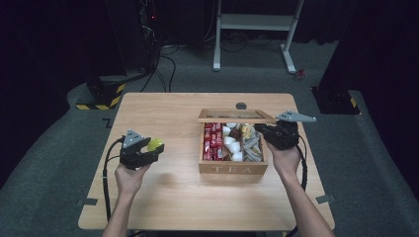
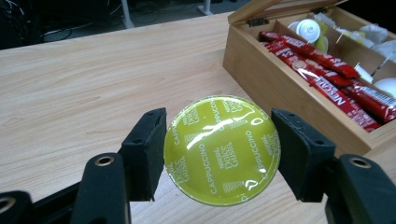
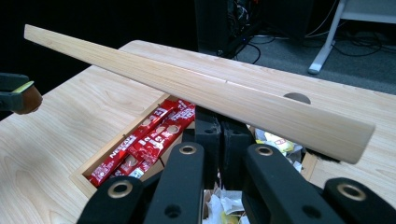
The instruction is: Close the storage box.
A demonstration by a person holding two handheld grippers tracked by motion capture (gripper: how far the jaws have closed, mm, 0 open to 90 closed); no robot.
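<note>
From the high view I see my left gripper (image 1: 157, 146) near the left edge of the table (image 1: 163, 197) and my right gripper (image 1: 260, 129) at the wooden tea box (image 1: 232, 169) by the right edge. Only the left gripper view lets me read "Cappuccino" on the yellow-green coffee capsule (image 2: 222, 150), and there the two pads (image 2: 148, 151) squeeze its sides just above the table. In the right gripper view my jaws are pressed together under the box's raised lid (image 3: 201, 91), over the red coffee sticks (image 3: 144, 144), holding nothing that I can see.
</note>
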